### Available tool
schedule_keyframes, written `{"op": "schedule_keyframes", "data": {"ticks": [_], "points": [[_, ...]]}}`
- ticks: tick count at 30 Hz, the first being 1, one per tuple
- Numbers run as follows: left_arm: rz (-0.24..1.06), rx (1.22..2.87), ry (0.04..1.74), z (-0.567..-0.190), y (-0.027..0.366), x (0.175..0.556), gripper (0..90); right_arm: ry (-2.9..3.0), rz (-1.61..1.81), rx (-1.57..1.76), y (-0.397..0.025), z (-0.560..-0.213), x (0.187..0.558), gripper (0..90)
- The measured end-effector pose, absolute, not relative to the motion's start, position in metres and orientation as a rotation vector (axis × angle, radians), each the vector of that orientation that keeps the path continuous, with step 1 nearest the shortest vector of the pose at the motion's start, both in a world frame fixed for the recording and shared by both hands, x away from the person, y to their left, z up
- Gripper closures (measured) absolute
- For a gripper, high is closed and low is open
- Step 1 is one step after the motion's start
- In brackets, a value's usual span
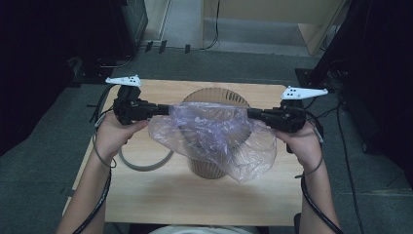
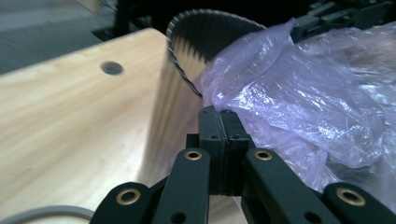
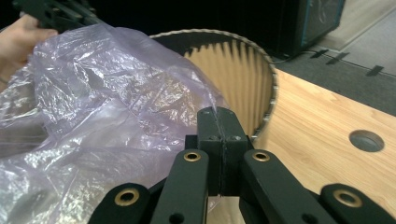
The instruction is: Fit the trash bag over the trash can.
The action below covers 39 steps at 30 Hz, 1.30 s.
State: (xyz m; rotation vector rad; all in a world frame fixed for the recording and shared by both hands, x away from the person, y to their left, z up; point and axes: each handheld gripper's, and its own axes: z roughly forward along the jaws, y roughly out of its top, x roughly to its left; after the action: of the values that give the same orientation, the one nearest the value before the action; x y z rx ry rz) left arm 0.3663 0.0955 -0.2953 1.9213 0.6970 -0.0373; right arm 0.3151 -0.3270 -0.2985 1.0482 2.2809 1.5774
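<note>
A round ribbed wooden bin point(image 1: 213, 163) stands in the middle of the table, its open rim point(image 2: 187, 74) point(image 3: 268, 88) showing behind the bag. A thin translucent purple plastic bag point(image 1: 214, 139) point(image 2: 299, 93) point(image 3: 102, 112) is stretched over the bin's near side. My left gripper point(image 1: 165, 109) point(image 2: 219, 116) is shut on the bag's left edge. My right gripper point(image 1: 252, 115) point(image 3: 217, 119) is shut on the bag's right edge. Both grippers are held level at the bin's rim, one on each side.
The light wooden table point(image 1: 160, 190) has a round hole point(image 3: 366, 140) point(image 2: 111, 68) in its top. A grey ring point(image 1: 143, 163) lies on the table left of the bin. Dark equipment and cables stand on the carpet beyond the table.
</note>
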Motion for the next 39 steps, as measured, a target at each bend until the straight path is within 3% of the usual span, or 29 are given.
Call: {"op": "schedule_keyframes", "data": {"ticks": [16,21,24,32,39], "points": [[-0.016,1.880,0.749,-0.316,0.088,0.389,89.8,2.142,1.588,1.045,-0.334,-0.306,0.333,90.0],[-0.014,1.873,0.750,-0.318,0.087,0.392,88.5,2.123,1.556,1.050,-0.335,-0.308,0.336,82.2],[-0.042,1.853,0.737,-0.317,0.090,0.393,82.7,2.107,1.581,1.071,-0.339,-0.309,0.337,72.3],[-0.071,1.865,0.675,-0.298,0.097,0.383,67.3,2.120,1.651,1.010,-0.344,-0.289,0.324,59.6],[-0.072,1.835,0.647,-0.283,0.104,0.374,56.4,2.112,1.721,0.977,-0.348,-0.276,0.314,55.2]]}}
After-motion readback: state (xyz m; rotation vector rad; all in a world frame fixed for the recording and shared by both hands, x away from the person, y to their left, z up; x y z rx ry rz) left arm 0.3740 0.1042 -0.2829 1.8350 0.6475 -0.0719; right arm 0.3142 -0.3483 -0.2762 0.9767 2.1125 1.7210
